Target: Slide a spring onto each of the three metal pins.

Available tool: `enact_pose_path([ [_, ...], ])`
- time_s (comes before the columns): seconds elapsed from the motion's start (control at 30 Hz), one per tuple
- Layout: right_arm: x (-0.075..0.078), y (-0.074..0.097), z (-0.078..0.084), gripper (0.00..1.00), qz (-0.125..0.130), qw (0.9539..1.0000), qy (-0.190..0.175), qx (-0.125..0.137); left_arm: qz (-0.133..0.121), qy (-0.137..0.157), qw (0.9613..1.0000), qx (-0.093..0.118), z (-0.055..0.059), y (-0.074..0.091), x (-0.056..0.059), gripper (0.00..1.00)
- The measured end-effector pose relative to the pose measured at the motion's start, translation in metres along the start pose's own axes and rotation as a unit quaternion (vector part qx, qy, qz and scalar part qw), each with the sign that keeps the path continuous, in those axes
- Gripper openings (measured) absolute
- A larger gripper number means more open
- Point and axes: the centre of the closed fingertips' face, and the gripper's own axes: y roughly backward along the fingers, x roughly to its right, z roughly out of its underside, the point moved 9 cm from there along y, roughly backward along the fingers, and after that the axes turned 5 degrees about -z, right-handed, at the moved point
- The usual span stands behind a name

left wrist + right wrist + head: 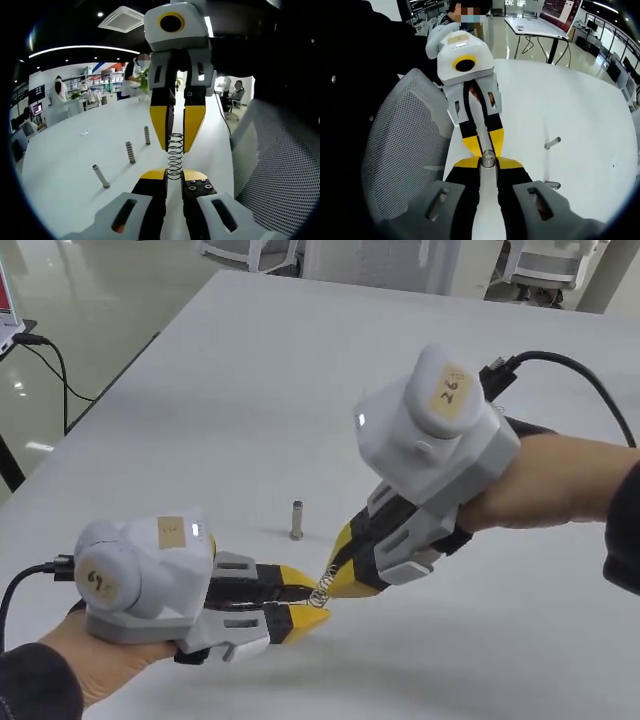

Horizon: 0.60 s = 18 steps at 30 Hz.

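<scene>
Head view: left gripper (pixel 300 612) and right gripper (pixel 336 578) each clamp an end of one spring (pixel 321 592) over white table (pixel 250 390), near pin (pixel 297 520). Office room, mesh chair (pixel 280 165).

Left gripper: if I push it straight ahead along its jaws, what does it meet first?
The left gripper would drive the spring it holds into the right gripper, which is clamped on the spring's far end, nearly tip to tip.

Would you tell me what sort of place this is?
Probably an open-plan office or lab: a long white table, a mesh office chair, a ceiling air vent and people in the background.
</scene>
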Motion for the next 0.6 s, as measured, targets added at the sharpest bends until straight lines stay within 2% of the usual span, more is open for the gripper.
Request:
enact_pose_path([
  [0.6,0.0008,-0.0036,-0.0035,0.13,-0.005,1.0,0.002,-0.005,0.0,0.001,1.0,0.01,-0.0061,-0.0016,0.0001,0.07],
])
